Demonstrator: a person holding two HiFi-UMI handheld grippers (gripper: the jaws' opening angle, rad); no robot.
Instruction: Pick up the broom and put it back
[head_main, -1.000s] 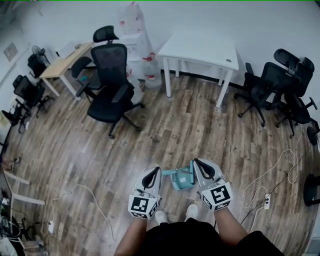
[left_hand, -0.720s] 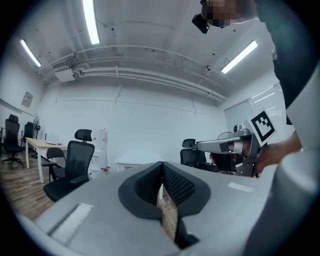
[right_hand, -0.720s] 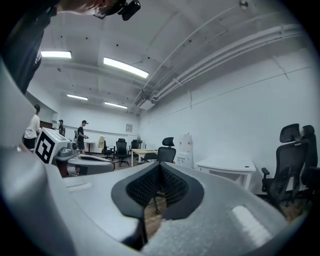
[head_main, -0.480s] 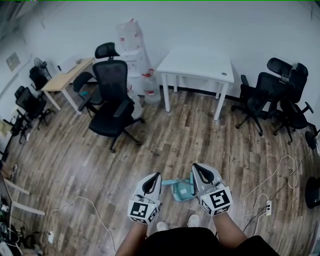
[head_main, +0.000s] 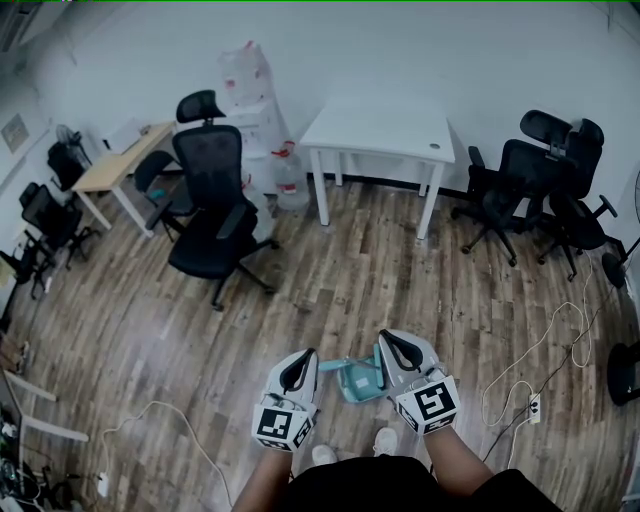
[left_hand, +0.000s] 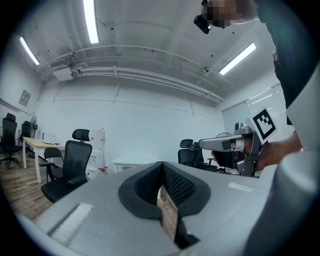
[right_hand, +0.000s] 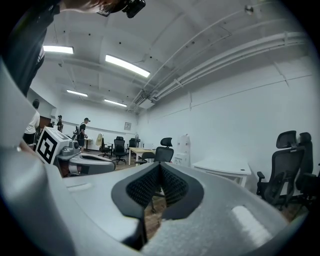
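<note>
While the view drifts, left gripper (head_main: 307, 355) and right gripper (head_main: 387, 341) keep jaws shut, empty, flanking a teal dustpan-ish thing (head_main: 356, 380): no broom held.

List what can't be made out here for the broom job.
- Broom: it shows in no view, so its place is unknown.
- Teal dustpan-like thing, head view: its right part lies behind the right claw, and it is too small to say for sure what it is.
- People at the far end of the room, right gripper view: too small to tell what they are doing.
</note>
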